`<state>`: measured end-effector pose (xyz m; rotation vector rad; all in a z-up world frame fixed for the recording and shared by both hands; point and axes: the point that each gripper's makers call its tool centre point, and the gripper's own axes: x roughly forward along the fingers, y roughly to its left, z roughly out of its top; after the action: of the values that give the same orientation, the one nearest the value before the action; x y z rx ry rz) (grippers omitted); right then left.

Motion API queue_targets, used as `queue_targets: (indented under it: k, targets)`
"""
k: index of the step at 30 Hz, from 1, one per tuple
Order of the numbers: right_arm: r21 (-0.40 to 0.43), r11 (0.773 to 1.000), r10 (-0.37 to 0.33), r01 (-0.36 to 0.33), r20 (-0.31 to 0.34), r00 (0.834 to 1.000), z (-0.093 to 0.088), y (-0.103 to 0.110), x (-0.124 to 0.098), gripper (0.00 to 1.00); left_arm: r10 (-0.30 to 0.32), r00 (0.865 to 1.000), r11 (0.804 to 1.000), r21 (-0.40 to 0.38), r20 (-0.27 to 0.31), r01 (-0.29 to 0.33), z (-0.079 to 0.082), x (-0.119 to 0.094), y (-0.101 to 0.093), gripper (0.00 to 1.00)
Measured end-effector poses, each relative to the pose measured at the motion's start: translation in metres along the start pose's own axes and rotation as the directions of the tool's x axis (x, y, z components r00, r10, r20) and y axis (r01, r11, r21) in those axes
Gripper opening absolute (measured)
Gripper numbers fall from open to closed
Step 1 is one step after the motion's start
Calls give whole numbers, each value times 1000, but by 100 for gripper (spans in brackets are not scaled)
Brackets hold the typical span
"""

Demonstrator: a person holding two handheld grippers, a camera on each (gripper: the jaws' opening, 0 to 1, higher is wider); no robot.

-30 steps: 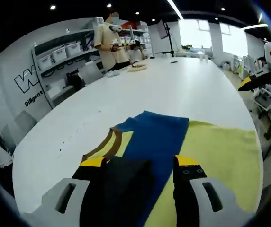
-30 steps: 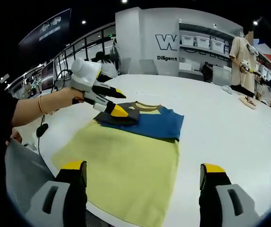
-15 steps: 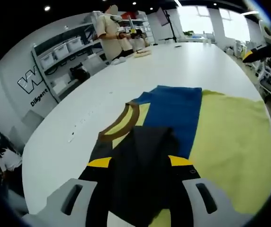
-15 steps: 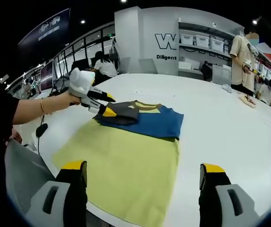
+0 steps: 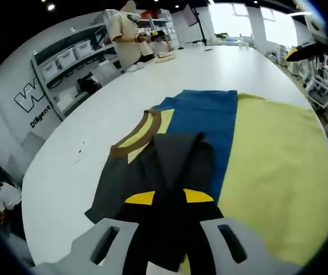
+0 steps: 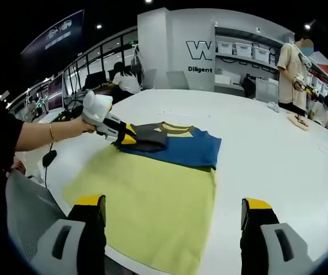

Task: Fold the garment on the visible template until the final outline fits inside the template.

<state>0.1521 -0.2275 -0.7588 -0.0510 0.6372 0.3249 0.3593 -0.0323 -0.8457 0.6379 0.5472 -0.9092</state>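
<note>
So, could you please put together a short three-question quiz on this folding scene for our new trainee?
1. True or false: the left tongs are shut on the dark grey sleeve of the garment.
2. Multiple choice: what does the garment lie on? A) a wooden tray B) a yellow-green template C) a cardboard box
3. Fill in: the right tongs are open and hover above the near end of the ______, holding nothing.

Key: 1 true; 2 B; 3 template.
</note>
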Motion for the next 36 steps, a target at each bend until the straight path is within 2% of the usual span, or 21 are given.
queue_targets:
  k: [8,14,19,23,27,29,36]
  targets:
    - [2,1000,-5,5,-2,1000,-1,-1,0,97,10,1000,999,43,-17,-9,-4,5,0,8]
    - [12,1000,-8,8,3,1000,-2,-4,-2,96,2,1000,1000,20,-20,-1,-4,10,-2,4]
    - [10,1000,-6,6,1,1000,-2,-4,-1,96,-25,1000,999,-39,-15,24,2,5,-3,2]
    - [10,1000,-4,4,1,1000,-1,-4,-1,96,-36,999,999,-23,10,36,16,-1,-3,2]
    - [10,1000,-1,1,4,1000,-1,-3,0,96,-56,997,998,-19,49,57,36,-6,-3,2]
    - [9,1000,-1,1,4,1000,-1,-3,-1,96,-65,996,998,7,64,65,47,-8,-5,2]
    - [13,1000,-3,3,9,1000,-1,-4,-2,96,-102,991,993,60,87,97,78,-1,-9,2]
